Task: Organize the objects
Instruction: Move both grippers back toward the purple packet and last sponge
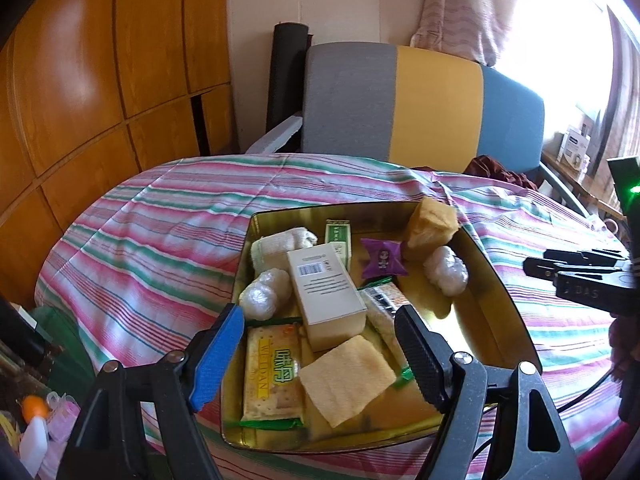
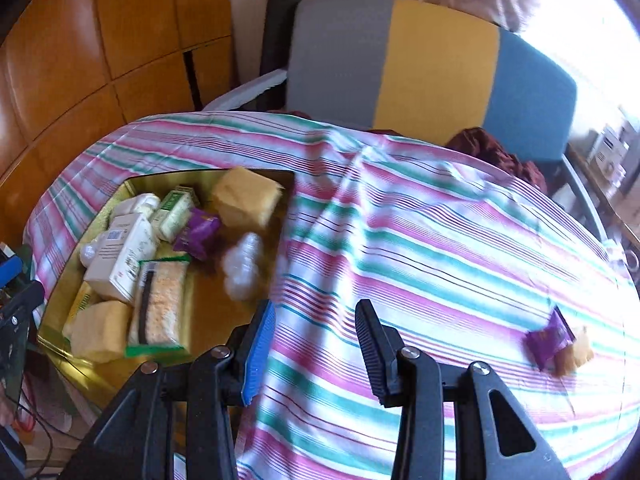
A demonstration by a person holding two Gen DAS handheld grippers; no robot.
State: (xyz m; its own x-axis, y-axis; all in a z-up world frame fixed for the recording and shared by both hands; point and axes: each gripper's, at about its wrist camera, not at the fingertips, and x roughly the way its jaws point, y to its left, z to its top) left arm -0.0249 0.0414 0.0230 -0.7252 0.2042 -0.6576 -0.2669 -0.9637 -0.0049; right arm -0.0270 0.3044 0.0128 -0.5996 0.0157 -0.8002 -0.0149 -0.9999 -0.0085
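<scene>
A golden tray [image 1: 452,312] lies on the striped bedcloth [image 1: 160,240]. It holds a white box [image 1: 326,296], a cracker pack [image 1: 272,372], a flat yellow sponge [image 1: 346,376], a purple packet [image 1: 382,258], a sponge block [image 1: 432,228] and white plastic wads [image 1: 446,270]. My left gripper [image 1: 320,356] hangs open just above the tray's near end and grips nothing. Beside the tray's [image 2: 208,292] right edge, my right gripper [image 2: 316,352] is over bare cloth, open and empty. A second purple packet [image 2: 548,340] and a sponge piece [image 2: 576,354] lie on the cloth at the right.
A chair with a grey, yellow and blue back [image 1: 420,100] stands behind the bed, with a maroon cloth [image 1: 496,168] on its seat. A wooden wardrobe [image 1: 100,80] fills the left. A small bottle [image 1: 32,432] and clutter sit low on the left.
</scene>
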